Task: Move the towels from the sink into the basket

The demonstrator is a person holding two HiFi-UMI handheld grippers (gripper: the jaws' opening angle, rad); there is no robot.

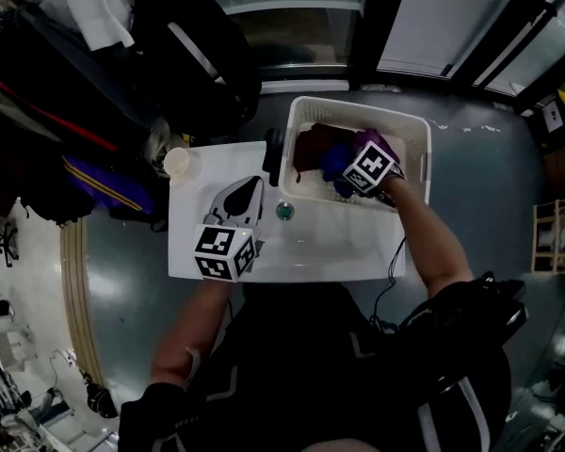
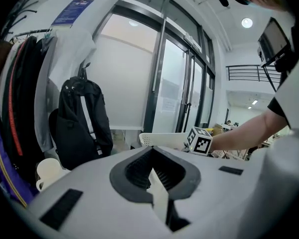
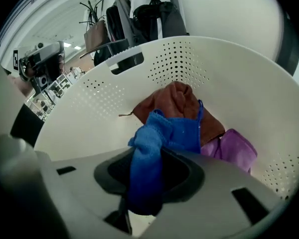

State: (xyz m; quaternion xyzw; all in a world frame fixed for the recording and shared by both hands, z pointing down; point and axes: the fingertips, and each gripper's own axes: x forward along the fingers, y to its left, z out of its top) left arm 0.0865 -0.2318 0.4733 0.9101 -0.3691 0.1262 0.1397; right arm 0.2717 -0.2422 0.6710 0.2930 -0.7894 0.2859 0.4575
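My right gripper [image 3: 144,183] clamps the blue towel [image 3: 154,143] between its 2 jaws above the brown towel [image 3: 172,101] and purple towel [image 3: 234,151] lying in the white basket [image 3: 89,108], while my left gripper [image 2: 157,185], jaws pressed together on nothing, hovers over the sink [image 1: 344,243].

Open basket [image 1: 358,104] top — towels [image 3: 172,103] heaped within

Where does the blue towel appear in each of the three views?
Head view: blue towel, upper centre, inside the white basket.
Left gripper view: not in it.
Right gripper view: lower centre, gripped by the right gripper.
Shared landmark: the white basket, in all three views.
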